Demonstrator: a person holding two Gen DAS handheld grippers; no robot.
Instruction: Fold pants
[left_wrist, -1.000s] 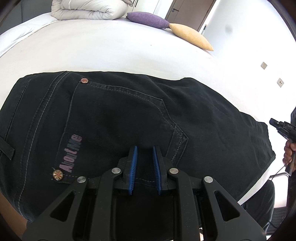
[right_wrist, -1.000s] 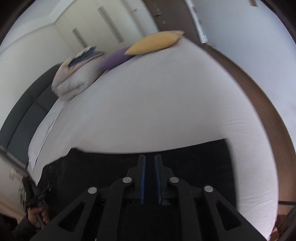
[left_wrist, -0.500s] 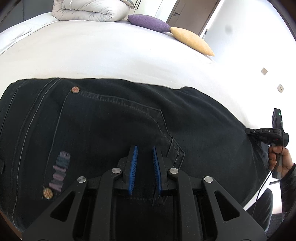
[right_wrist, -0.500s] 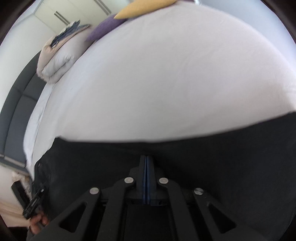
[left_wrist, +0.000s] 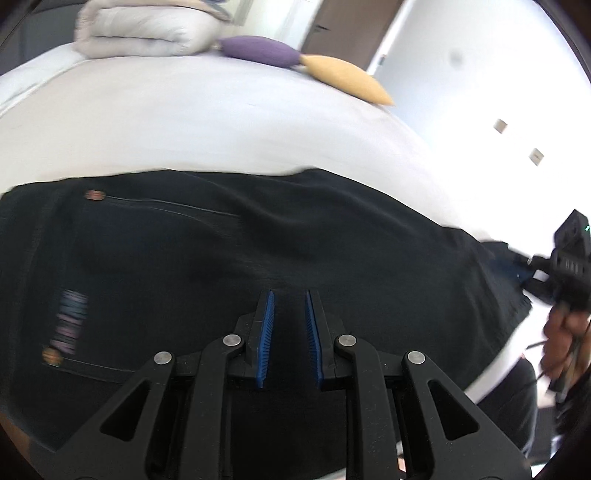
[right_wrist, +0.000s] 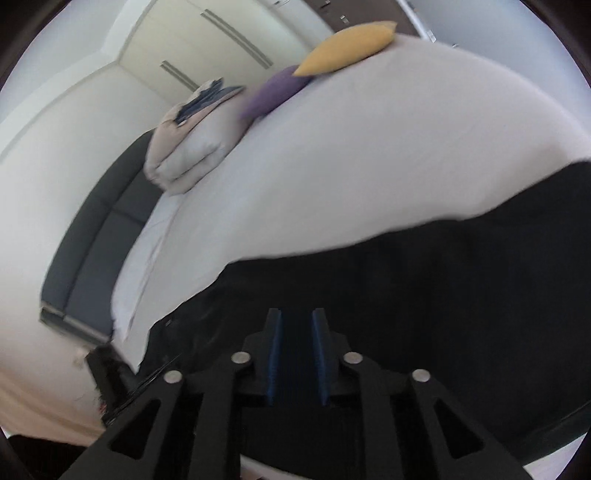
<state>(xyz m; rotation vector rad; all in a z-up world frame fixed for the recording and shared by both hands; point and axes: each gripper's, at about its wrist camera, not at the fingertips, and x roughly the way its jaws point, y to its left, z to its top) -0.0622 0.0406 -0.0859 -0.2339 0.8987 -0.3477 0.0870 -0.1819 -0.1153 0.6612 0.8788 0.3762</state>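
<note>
Flat across the near side of the white bed (left_wrist: 221, 122) lies one pair of black denim pants (left_wrist: 258, 251), with a copper rivet (left_wrist: 95, 195) and a blurred lettered patch (left_wrist: 70, 320) towards their left end. The left tongs (left_wrist: 289, 334) hang just over the dark cloth near its near edge, tilted downward, their blue ribbed pads a narrow gap apart with no fabric pinched between them. Far right in that view, a hand (left_wrist: 563, 338) holds the other tool at the right end of the pants. The right tongs (right_wrist: 296, 356) also point down over black cloth; their jaws have just been opening and now stand slightly apart, gripping nothing. At the bed's far end sit one folded pale duvet (left_wrist: 147, 31), one purple cushion (left_wrist: 260, 50) and one yellow cushion (left_wrist: 345, 79).
</note>
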